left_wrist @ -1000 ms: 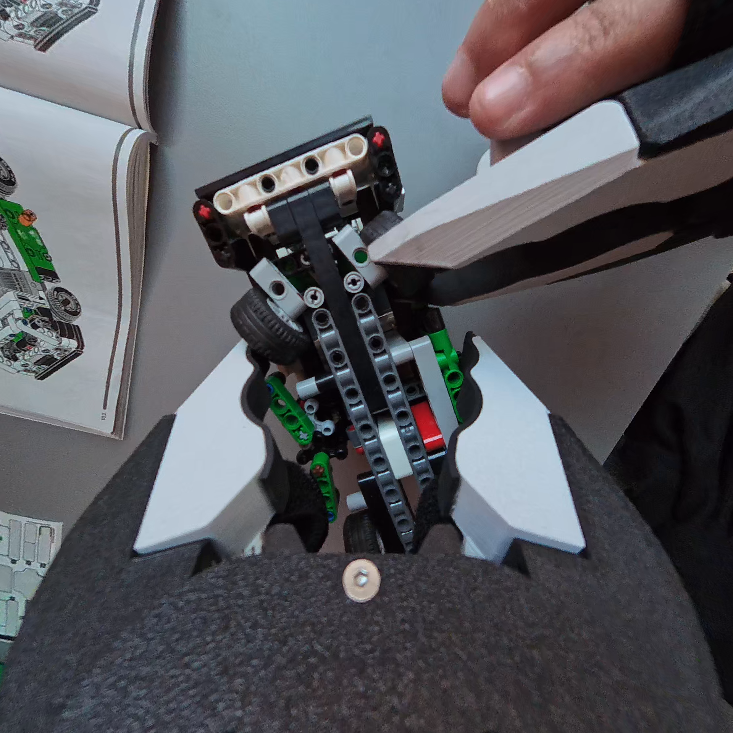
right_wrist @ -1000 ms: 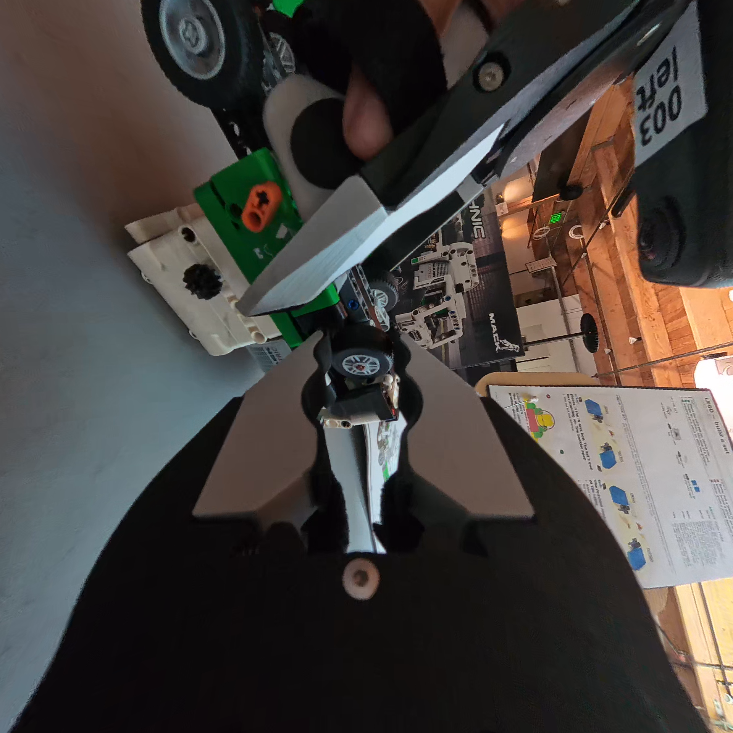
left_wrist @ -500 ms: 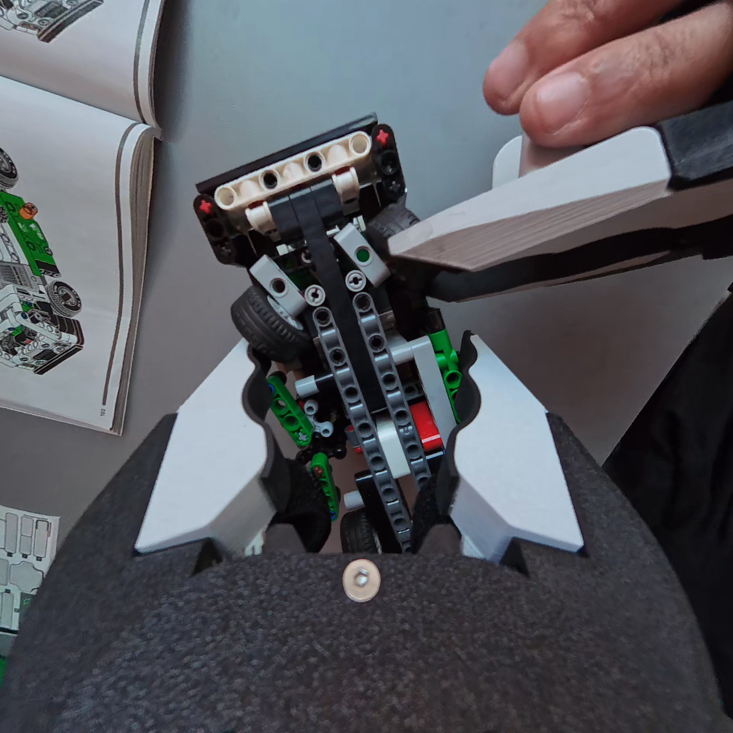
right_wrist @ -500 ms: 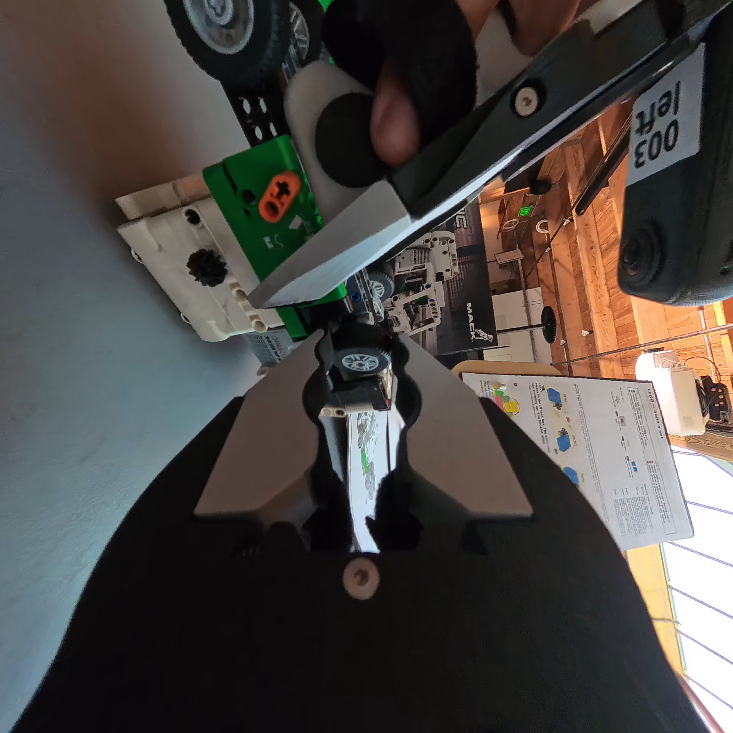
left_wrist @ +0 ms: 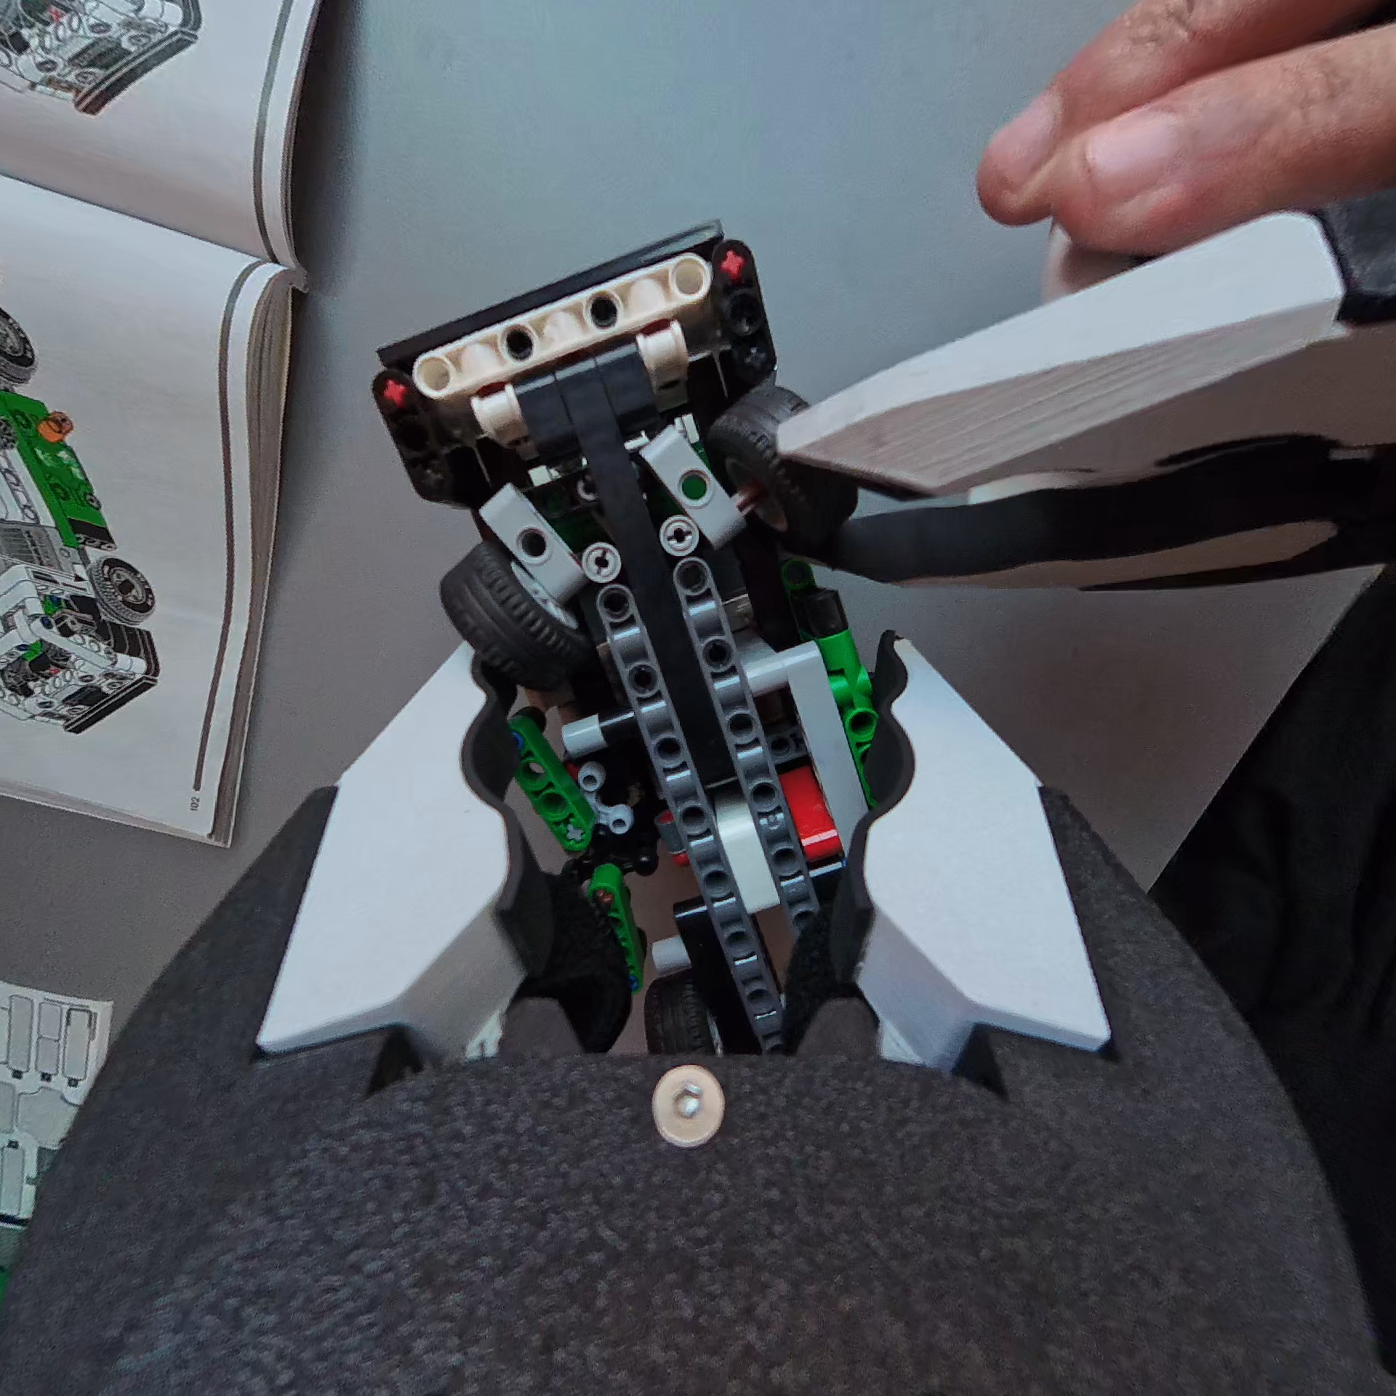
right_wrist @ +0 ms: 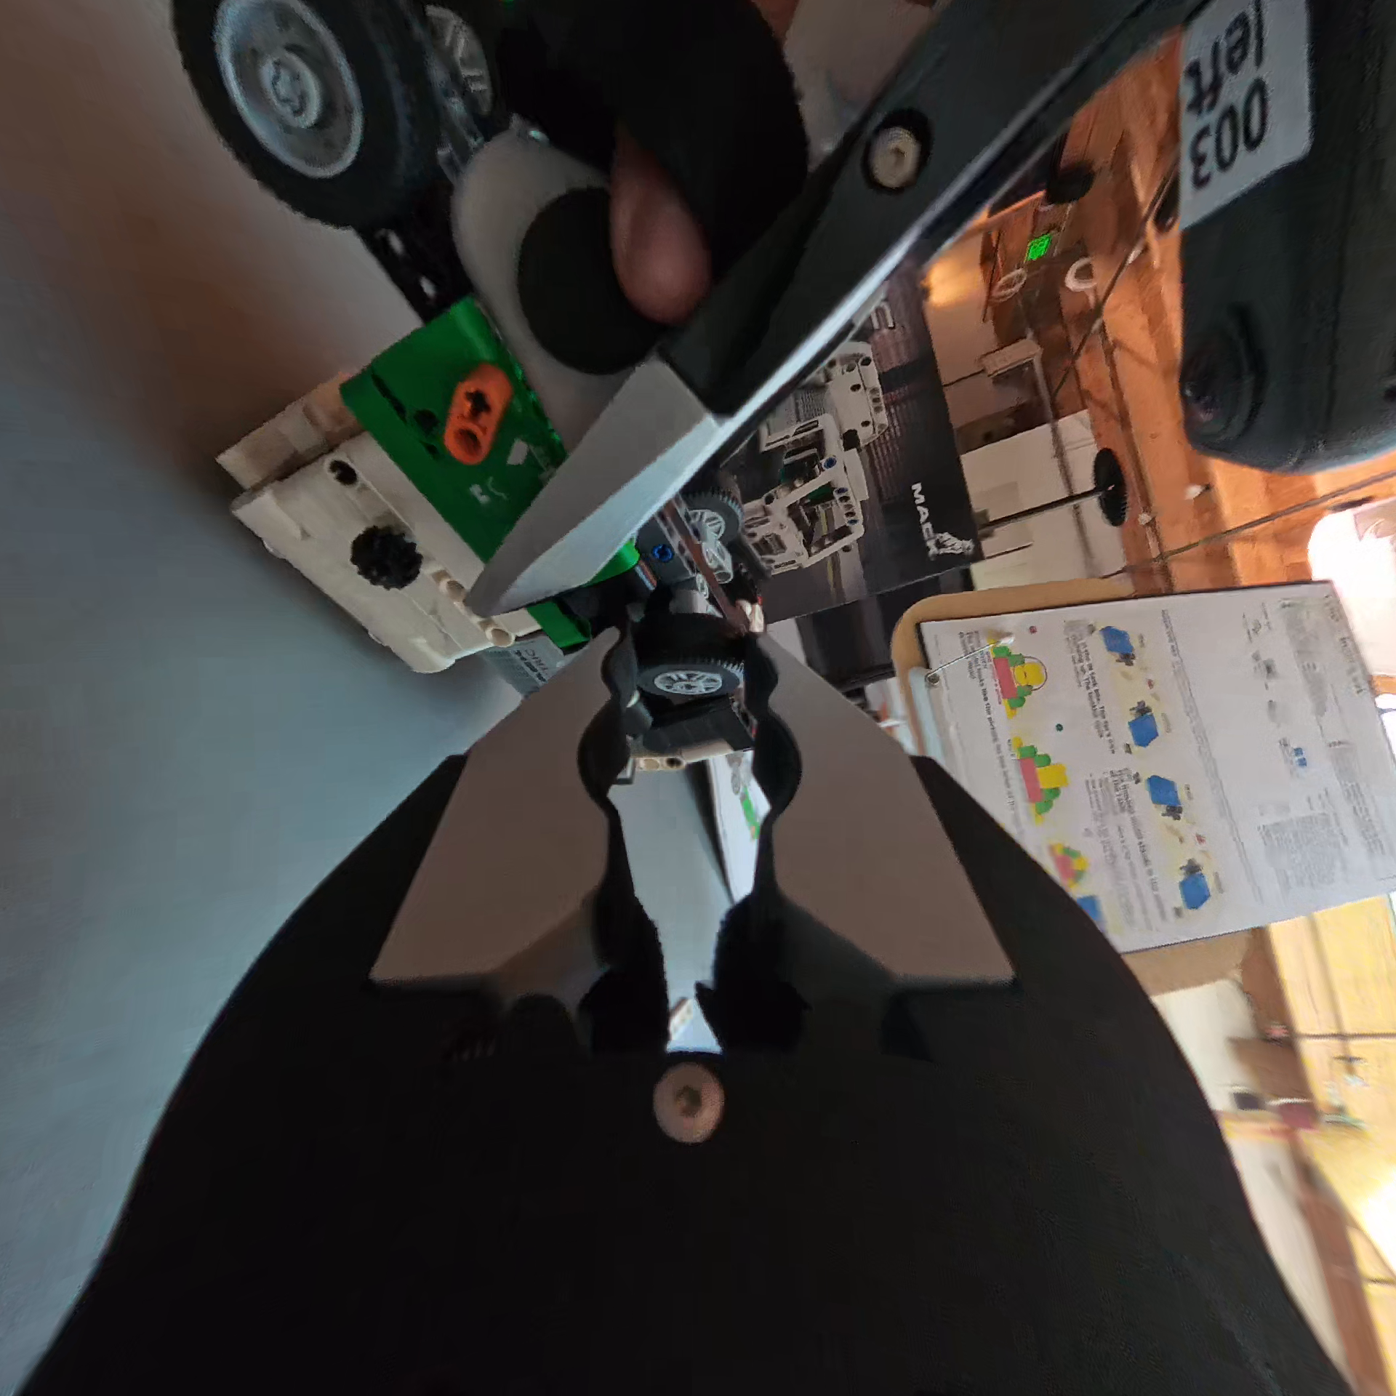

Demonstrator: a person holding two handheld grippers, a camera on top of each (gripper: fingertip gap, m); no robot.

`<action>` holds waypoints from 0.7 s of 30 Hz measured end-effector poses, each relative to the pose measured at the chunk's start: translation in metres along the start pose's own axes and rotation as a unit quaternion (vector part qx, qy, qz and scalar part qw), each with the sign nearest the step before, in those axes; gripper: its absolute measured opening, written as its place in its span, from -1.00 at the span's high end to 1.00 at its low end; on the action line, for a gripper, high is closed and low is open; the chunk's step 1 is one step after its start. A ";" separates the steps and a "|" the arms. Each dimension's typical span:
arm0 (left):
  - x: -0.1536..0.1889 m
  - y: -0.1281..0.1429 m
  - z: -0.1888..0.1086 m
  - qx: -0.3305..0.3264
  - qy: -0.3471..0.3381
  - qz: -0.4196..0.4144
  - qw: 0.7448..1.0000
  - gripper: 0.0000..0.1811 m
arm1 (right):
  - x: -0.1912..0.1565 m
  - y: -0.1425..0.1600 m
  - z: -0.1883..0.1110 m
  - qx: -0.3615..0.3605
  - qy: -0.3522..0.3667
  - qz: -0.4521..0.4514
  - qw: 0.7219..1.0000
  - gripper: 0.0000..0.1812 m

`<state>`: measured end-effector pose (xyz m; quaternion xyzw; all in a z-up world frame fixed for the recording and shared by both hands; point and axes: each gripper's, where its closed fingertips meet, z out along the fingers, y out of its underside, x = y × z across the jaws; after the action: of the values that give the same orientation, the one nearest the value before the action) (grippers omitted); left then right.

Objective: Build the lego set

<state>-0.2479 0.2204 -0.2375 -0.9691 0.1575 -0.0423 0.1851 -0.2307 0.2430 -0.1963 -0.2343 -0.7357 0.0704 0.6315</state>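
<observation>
The lego truck (left_wrist: 665, 642) lies upside down between my left gripper's fingers, its grey beams and black centre strip facing the camera. My left gripper (left_wrist: 687, 680) is shut on its middle. My right gripper (left_wrist: 816, 498) comes in from the right and is shut on a small black front wheel (left_wrist: 763, 461) at the truck's side. In the right wrist view the same wheel (right_wrist: 687, 676) sits between my right gripper's (right_wrist: 687, 657) tips. The truck's white and green body (right_wrist: 423, 468) and a finger of the left gripper (right_wrist: 604, 514) lie beyond it. Another front wheel (left_wrist: 514, 619) sits on the left side.
An open instruction booklet (left_wrist: 113, 453) and a sticker sheet (left_wrist: 38, 1073) lie on the grey table (left_wrist: 604, 113) to the left. A person's hand (left_wrist: 1171, 128) holds the right gripper. The lego box (right_wrist: 846, 468) and a printed sheet on a board (right_wrist: 1171, 755) stand behind. There is about 5 centimetres between the tips of the two grippers.
My right gripper has moved a little to the right with the wheel, so more of the wheel shows beside the chassis. The left gripper and the truck have hardly moved.
</observation>
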 end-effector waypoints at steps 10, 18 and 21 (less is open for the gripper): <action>0.000 0.000 0.000 0.003 0.002 -0.002 1.000 -0.04 | 0.009 -0.003 -0.003 0.042 -0.169 0.308 0.936 0.74; 0.000 0.000 0.000 -0.002 0.002 0.002 1.000 -0.04 | 0.000 0.007 0.003 0.029 -0.070 0.134 0.988 0.56; 0.000 0.001 0.000 -0.004 0.001 0.002 1.000 -0.04 | -0.002 0.006 0.009 0.036 -0.059 0.092 0.993 0.66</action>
<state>-0.2477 0.2197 -0.2379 -0.9695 0.1596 -0.0424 0.1809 -0.2376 0.2495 -0.2024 -0.2737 -0.7444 0.1679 0.5855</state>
